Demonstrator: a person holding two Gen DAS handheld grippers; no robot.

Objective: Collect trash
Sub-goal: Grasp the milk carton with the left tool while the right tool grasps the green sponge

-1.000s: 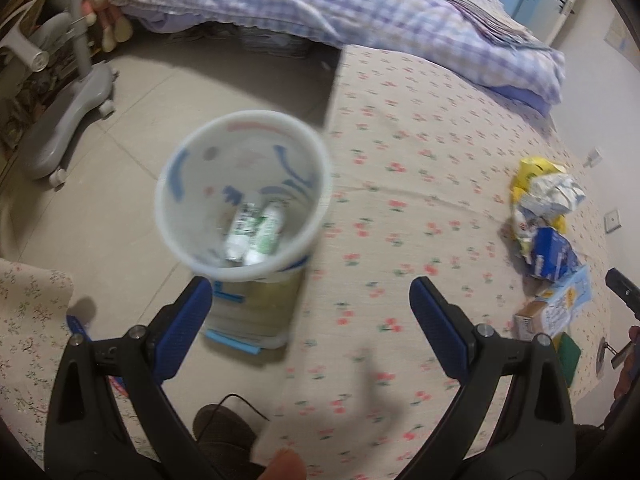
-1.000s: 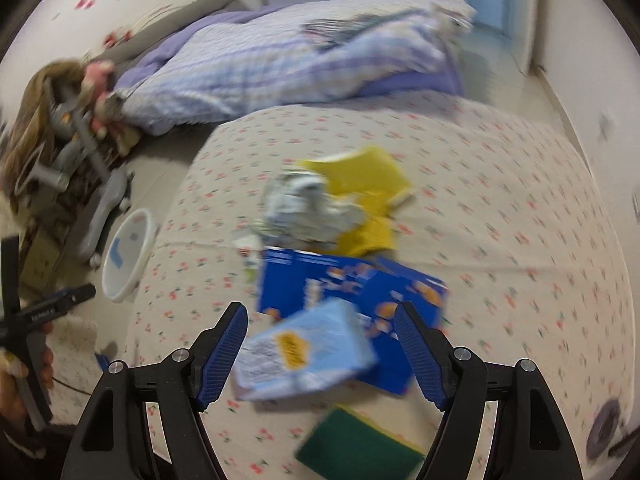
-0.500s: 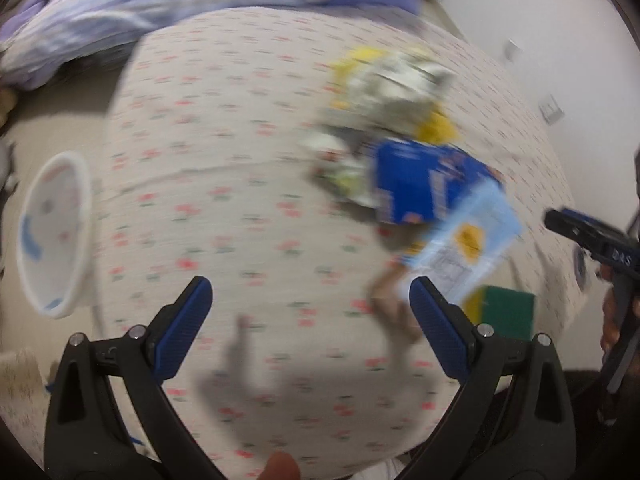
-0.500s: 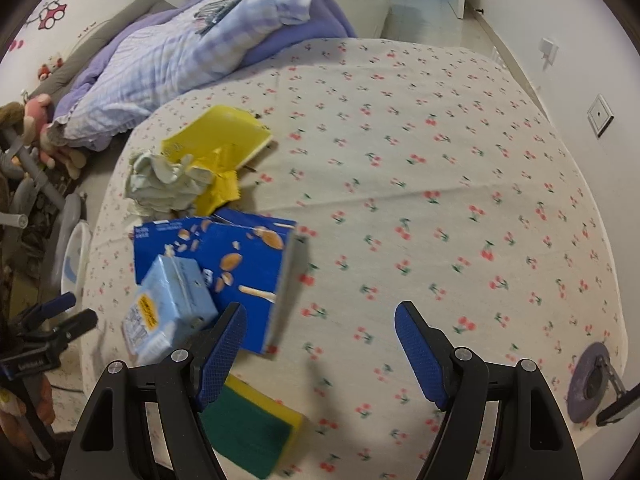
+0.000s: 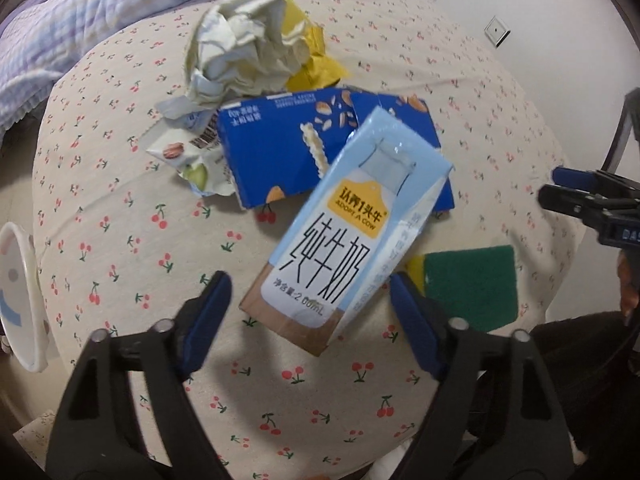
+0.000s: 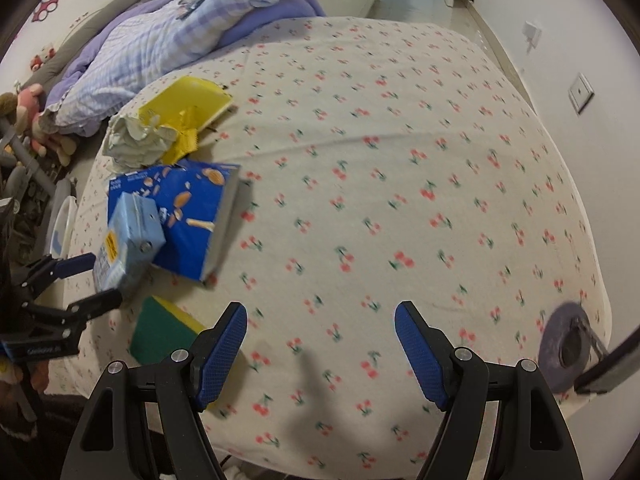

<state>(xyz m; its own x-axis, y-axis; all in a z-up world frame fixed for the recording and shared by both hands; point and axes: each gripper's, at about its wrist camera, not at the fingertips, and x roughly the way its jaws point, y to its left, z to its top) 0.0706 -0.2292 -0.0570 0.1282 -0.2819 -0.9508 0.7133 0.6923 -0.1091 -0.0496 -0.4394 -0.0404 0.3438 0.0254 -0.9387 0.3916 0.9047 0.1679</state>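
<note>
Left wrist view: left gripper (image 5: 310, 300) closing around milk carton (image 5: 344, 236) at frame centre, pads not touching yet. Blue box (image 5: 292, 152) and crumpled paper (image 5: 240, 52) above. Right wrist view: right gripper (image 6: 320, 344) spread, nothing between.

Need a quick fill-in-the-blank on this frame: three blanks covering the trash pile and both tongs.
1. The left tongs are closing around the light blue ____ carton.
2. That carton leans on a flattened dark ____ cereal box.
3. The crumpled paper lies on a ____ bag.
4. Between the pads of the right tongs there is only the cherry-print ____.

Missing words: milk; blue; yellow; sheet
</note>
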